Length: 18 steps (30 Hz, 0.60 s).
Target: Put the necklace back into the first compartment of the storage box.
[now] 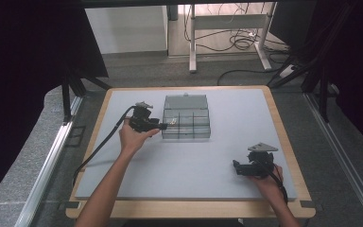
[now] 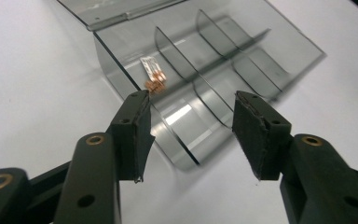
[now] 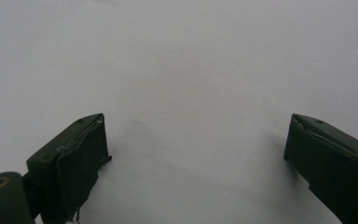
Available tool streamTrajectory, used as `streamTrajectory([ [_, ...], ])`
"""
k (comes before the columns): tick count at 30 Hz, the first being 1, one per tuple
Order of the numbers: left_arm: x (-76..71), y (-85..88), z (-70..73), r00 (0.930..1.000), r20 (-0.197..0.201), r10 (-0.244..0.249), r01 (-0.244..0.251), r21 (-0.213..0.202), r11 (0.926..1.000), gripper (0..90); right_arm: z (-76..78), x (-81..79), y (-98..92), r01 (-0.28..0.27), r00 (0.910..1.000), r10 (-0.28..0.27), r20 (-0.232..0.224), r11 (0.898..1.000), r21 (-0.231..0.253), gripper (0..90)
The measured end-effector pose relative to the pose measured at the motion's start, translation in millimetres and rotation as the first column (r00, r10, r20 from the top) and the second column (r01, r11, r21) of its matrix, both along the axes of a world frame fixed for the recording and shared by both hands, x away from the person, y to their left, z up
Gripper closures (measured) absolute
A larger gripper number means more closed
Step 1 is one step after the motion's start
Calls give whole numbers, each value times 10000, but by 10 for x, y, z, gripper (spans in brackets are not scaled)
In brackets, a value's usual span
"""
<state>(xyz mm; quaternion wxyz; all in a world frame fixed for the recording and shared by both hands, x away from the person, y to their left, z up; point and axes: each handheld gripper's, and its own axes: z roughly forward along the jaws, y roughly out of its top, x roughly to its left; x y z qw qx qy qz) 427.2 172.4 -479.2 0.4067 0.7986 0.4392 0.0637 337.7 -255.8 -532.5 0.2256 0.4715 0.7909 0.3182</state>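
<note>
While both jaws apart: 2 grippers, L (image 2: 189,128) + R (image 3: 196,158), 1 clear divided box (image 1: 186,118), lid up

A lab: black curtains (image 1: 23,71), aluminium frame rails (image 1: 52,156), floor cables (image 1: 238,42), bench legs (image 1: 193,42).

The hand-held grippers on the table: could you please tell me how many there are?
2. The left hand-held gripper is at the left side of the clear compartment box, jaws open. The right hand-held gripper is near the table's front right, jaws open.
</note>
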Motion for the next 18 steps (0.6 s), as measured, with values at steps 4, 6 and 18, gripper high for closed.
streamTrajectory([
  [4, -228, 132, 0, 9996, 237, -172, 179, -305, 9994, 462, 0, -1, 0, 5, 10000, -5, -1, 10000, -3, 59],
  [6, -333, 196, -5, 9993, 296, -224, 236, -384, 9990, 461, 0, -1, 0, 7, 10000, -7, -4, 10000, -1, 59],
  [18, -1038, 489, -216, 9982, -100, -592, 594, 174, 9981, 408, 2, -2, 0, 18, 10000, -18, -21, 10000, 5, 59],
])
